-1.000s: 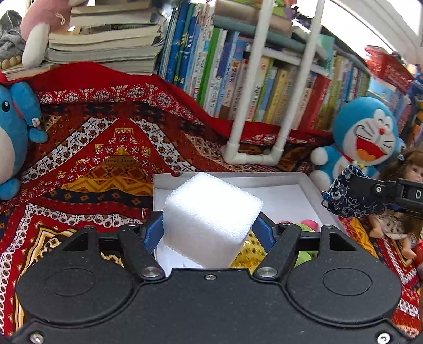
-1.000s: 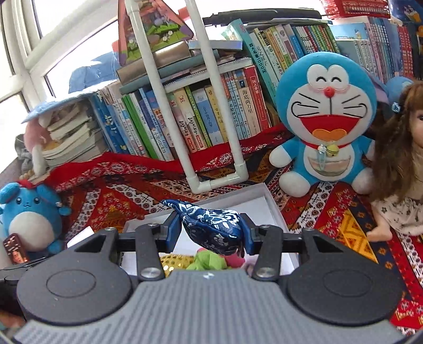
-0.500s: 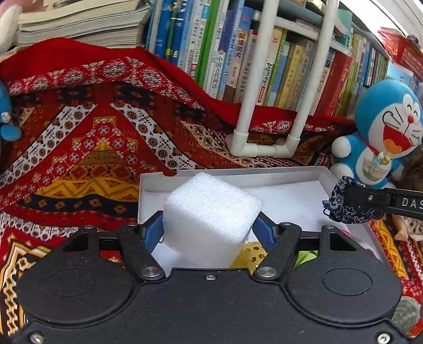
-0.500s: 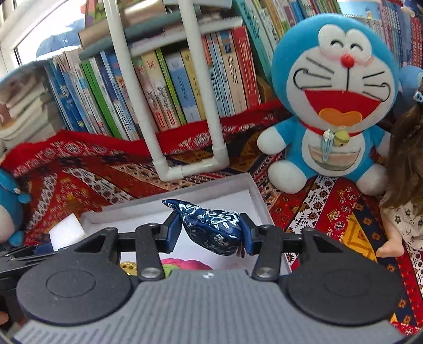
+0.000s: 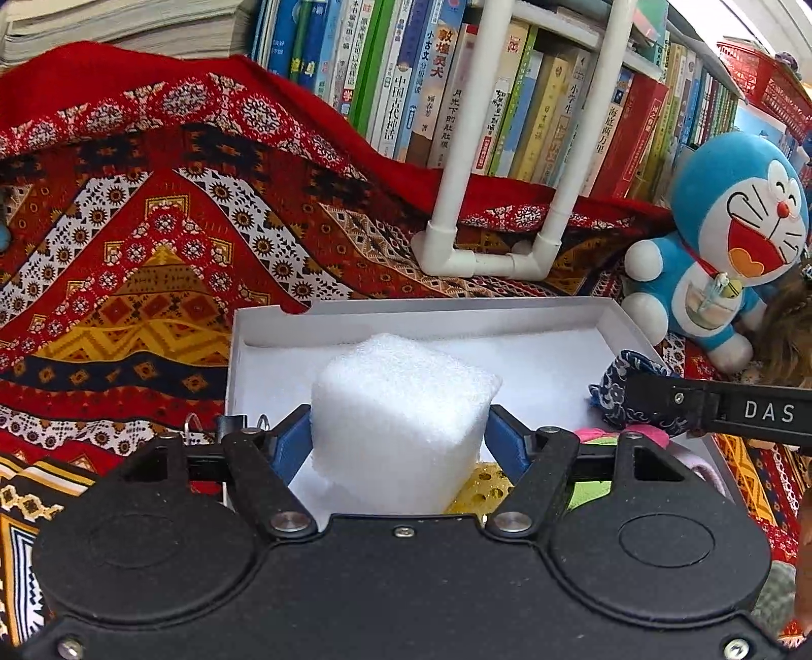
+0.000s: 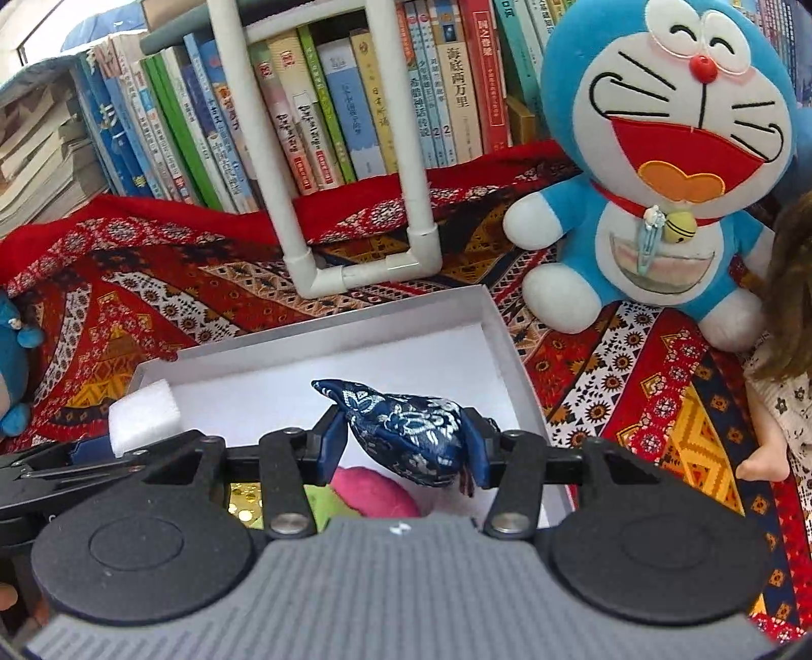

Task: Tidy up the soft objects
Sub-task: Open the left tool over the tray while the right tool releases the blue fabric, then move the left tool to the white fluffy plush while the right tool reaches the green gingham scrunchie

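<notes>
The left claw (image 5: 401, 431) grips a white foam cube (image 5: 401, 406) between its blue pads (image 5: 292, 444), one pad on each side face. The cube hangs over the near left part of a shallow white box (image 5: 421, 312), above the box floor. Just under and to the right of the cube, inside the box, lies a yellow piece with holes (image 5: 479, 490), and beside that a bit of green (image 5: 591, 495) and pink (image 5: 599, 433).

The right claw (image 6: 406, 441) has a dark blue patterned pouch (image 6: 406, 431) between its pads, and its jaws are opening; the pads still touch the pouch on both sides, and the pouch sags a little below them. It hangs over the right half of the box (image 6: 502, 330). Below it in the box sits a pink soft thing (image 6: 375, 492), with green (image 6: 330, 505) and a glittery yellow patch (image 6: 243, 500) to its left. From this side the foam cube (image 6: 144, 414) shows at the box's left edge, in the other claw (image 6: 91, 457).

The box rests on a red patterned cloth (image 5: 152, 284) that covers the counter. Behind the box stands a white pipe frame (image 5: 487, 254). To the right of the box sits a blue cat plush (image 6: 665, 167), close to its far right corner but apart from it. Right of that, a doll (image 6: 776, 386) with brown hair and a flowered dress. At the far left edge, part of another blue plush (image 6: 15, 365). A row of books (image 5: 507, 91) stands along the back, with a stack (image 5: 116, 25) lying flat at the far left.
</notes>
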`<state>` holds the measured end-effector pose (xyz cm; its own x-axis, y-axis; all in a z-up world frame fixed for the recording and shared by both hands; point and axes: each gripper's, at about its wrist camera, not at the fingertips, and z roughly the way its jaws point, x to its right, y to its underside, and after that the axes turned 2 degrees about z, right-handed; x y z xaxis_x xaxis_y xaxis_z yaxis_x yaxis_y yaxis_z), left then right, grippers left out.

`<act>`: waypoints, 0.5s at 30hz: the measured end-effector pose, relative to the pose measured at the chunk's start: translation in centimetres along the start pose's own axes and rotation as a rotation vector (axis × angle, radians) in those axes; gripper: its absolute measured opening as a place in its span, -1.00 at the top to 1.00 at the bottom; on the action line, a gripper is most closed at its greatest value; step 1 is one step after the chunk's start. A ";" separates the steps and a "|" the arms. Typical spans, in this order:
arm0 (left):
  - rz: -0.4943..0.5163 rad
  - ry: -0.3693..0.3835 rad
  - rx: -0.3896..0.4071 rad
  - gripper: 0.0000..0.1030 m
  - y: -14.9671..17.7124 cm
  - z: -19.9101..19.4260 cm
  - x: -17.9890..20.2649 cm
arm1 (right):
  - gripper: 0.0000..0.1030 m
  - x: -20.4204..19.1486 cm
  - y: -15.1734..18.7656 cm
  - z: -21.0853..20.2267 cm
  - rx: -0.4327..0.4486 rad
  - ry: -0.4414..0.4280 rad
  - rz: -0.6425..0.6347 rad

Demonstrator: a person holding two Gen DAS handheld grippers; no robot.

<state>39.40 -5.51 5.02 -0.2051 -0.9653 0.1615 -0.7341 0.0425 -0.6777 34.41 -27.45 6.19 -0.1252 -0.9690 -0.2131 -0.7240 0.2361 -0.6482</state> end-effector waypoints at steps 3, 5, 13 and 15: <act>0.004 0.018 0.023 -0.49 0.1 -1.3 0.0 | -0.38 0.0 0.2 -0.9 0.006 -0.040 0.019; 0.016 0.018 0.045 -0.53 0.2 -2.5 0.0 | -0.47 0.0 0.3 -1.9 0.021 -0.063 0.014; 0.049 0.044 0.113 -0.61 2.2 -8.0 0.4 | -0.67 -1.4 2.3 -7.3 0.073 -0.054 -0.126; 0.056 0.048 0.127 -0.64 3.0 -9.5 0.6 | -0.69 -1.8 3.3 -8.8 0.084 -0.040 -0.165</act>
<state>30.95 -3.48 9.94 -0.2764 -0.9487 0.1534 -0.6333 0.0597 -0.7716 26.32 -25.56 10.88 0.0190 -0.9917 -0.1268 -0.6728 0.0811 -0.7353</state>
